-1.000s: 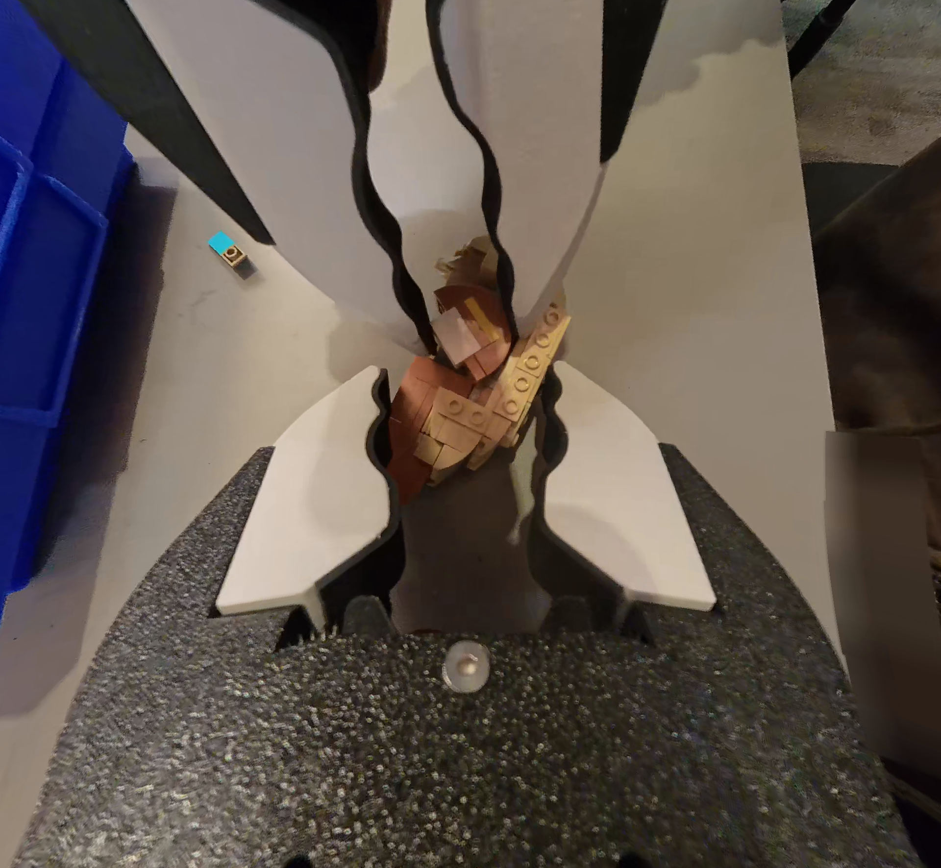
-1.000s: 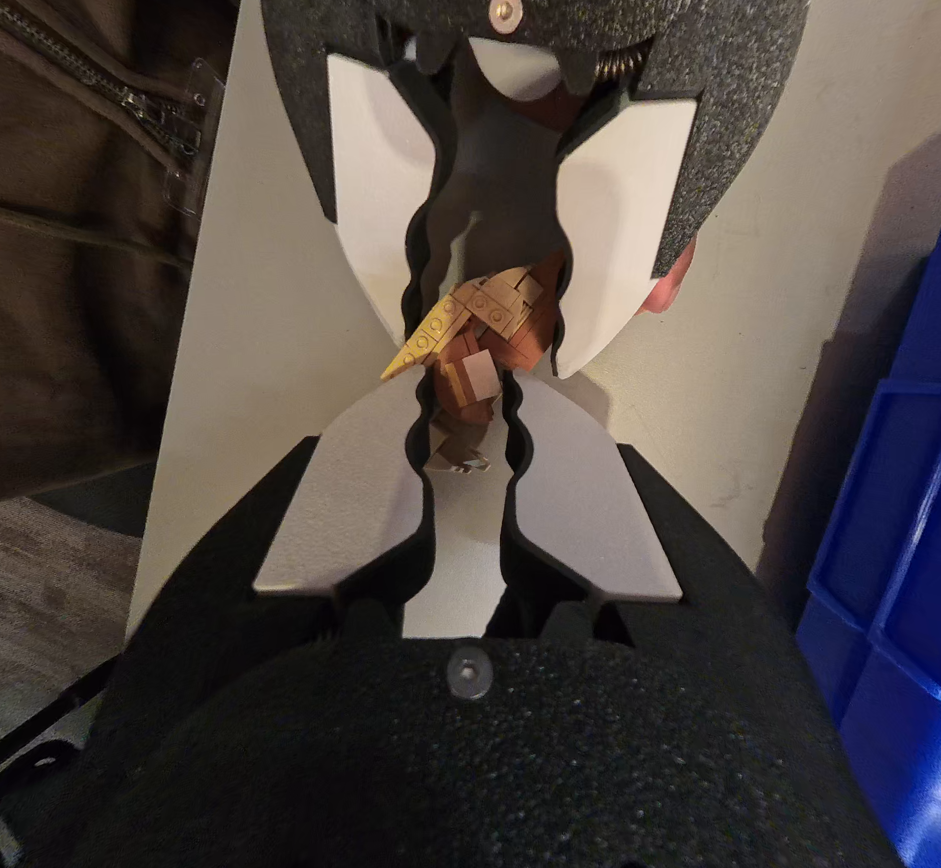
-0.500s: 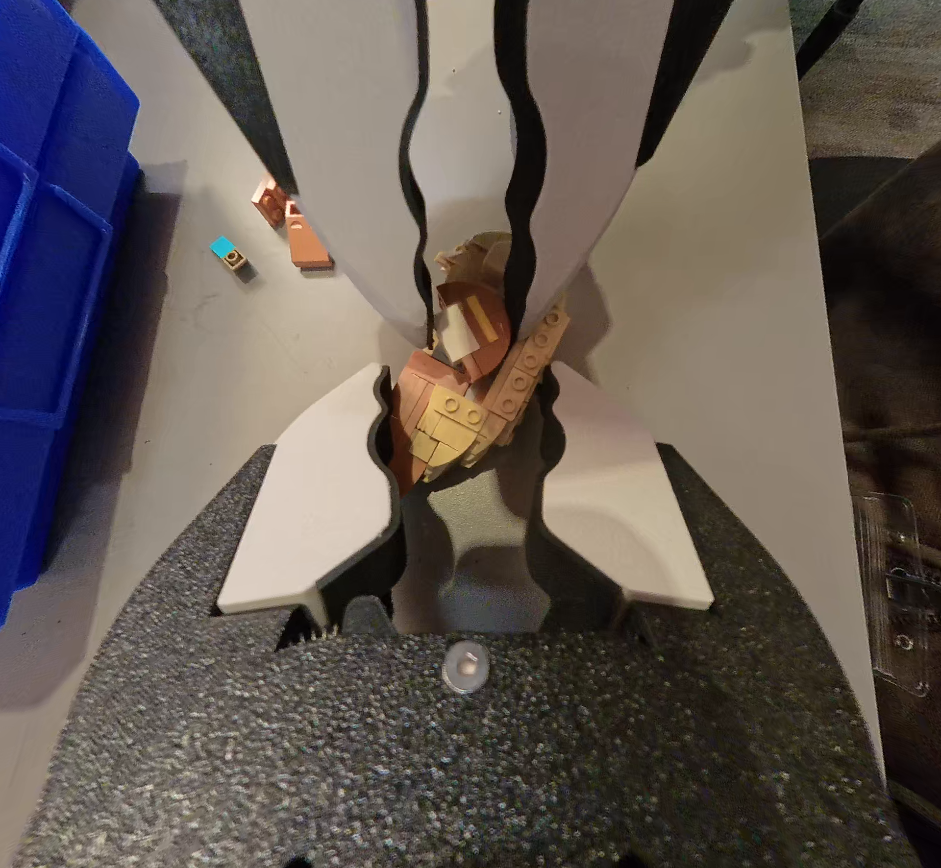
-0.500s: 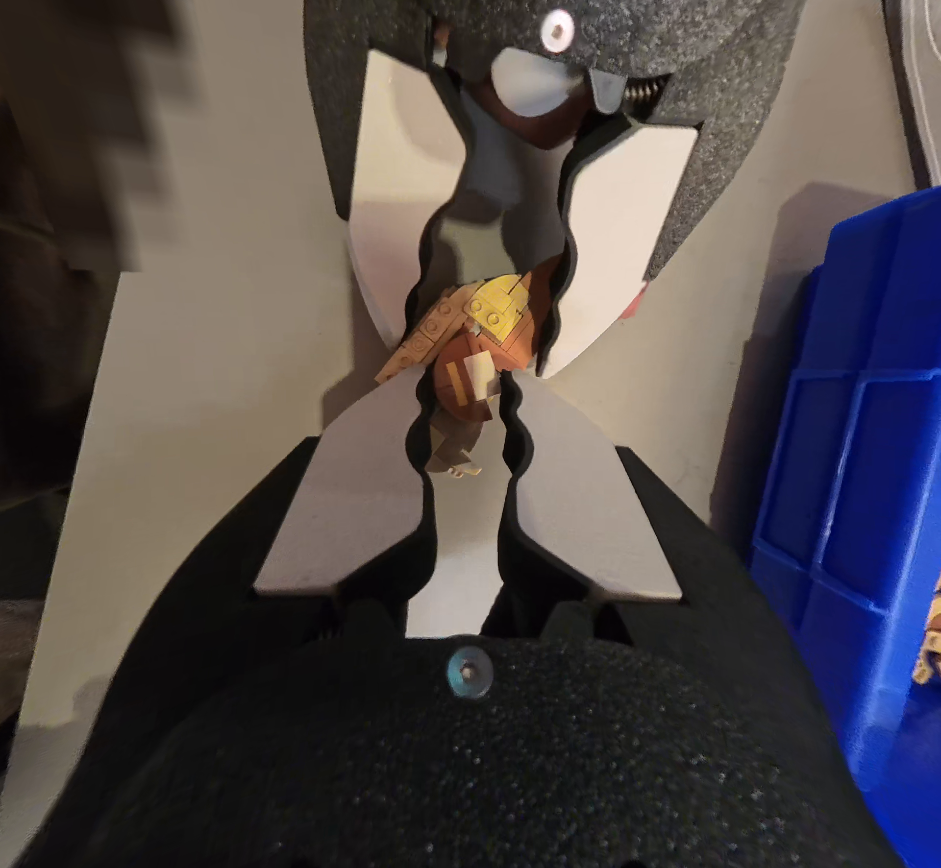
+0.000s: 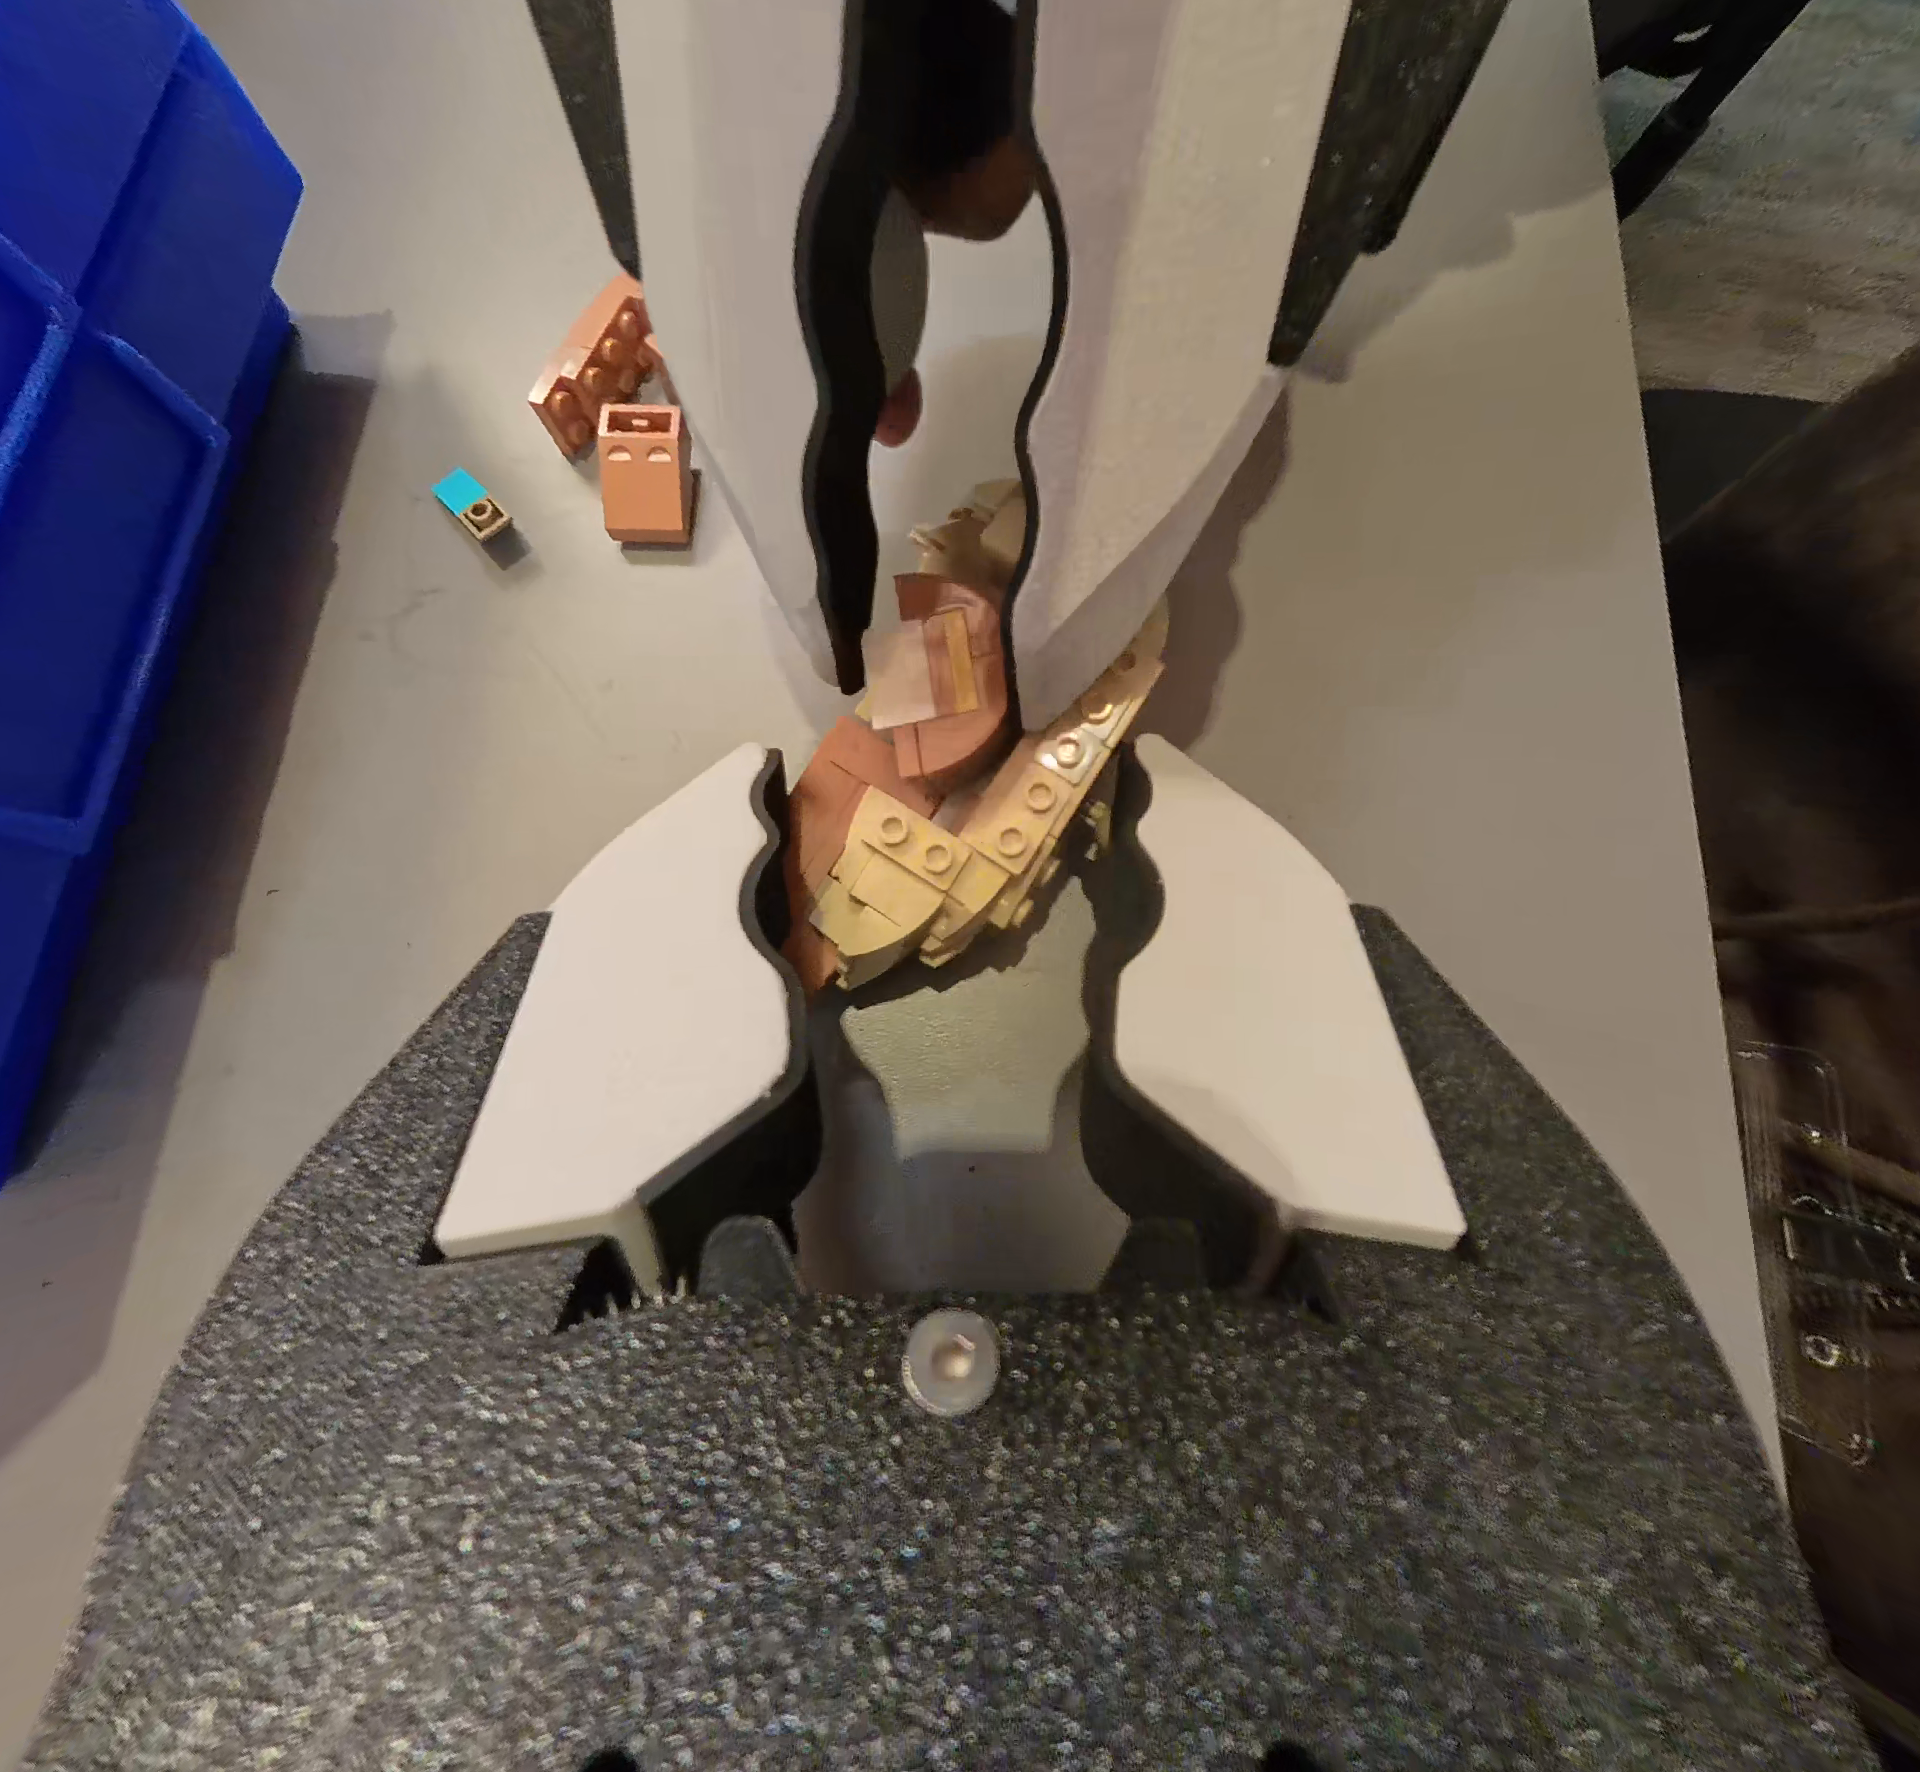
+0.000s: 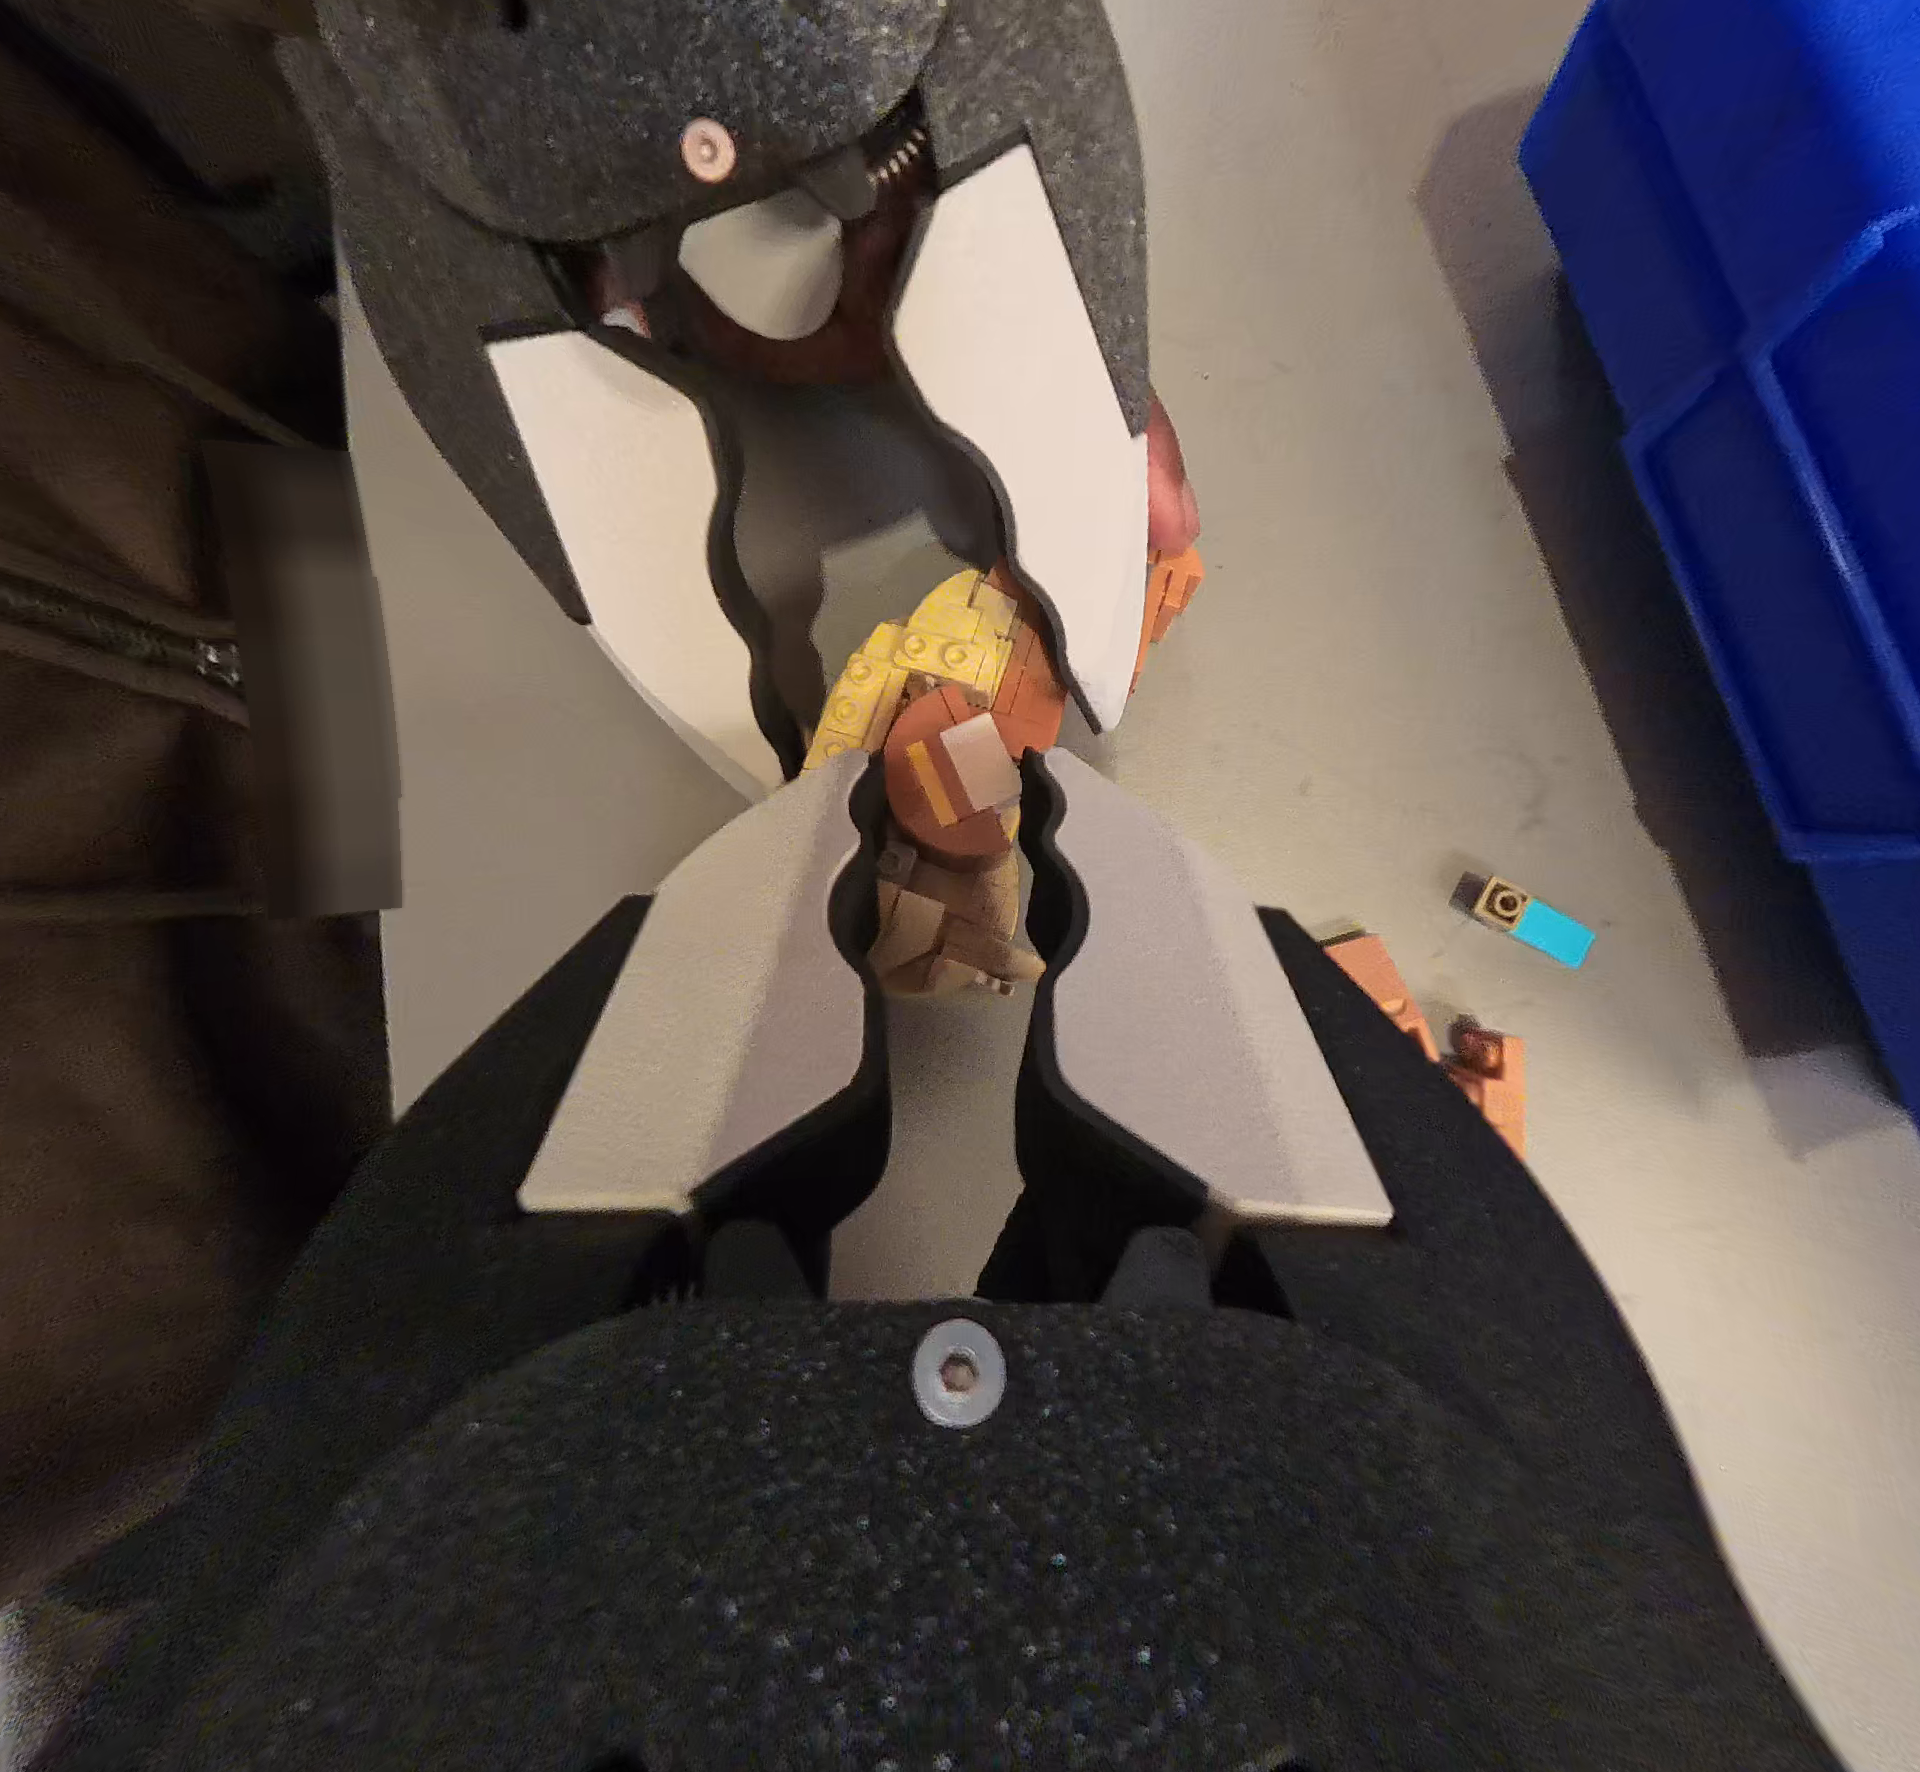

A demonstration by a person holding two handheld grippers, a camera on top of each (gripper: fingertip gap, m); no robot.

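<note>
Both grippers grip one toy-brick model [image 5: 935, 818], a studded assembly of tan and reddish-brown plates with curved slopes, held above a matte grey table [image 5: 416, 787].

The left gripper [image 5: 951, 787] has its wavy black-edged white fingers set fairly wide across the model's broad tan and brown body. The left pad presses the brown side; contact at the right pad is shadowed and hard to confirm.

The right gripper [image 6: 945, 777] has its jaws narrow, pads pressed on the rounded brown section, with a tan stub protruding behind them.

On the table lie loose orange-brown bricks [image 5: 623, 413] and a small teal-and-tan piece [image 5: 473, 504]. The blue bin [image 5: 94, 475] is cut off by the frame edge.

A second ago the orange-brown bricks were hidden behind the right gripper; the grasp itself is unchanged.
</note>
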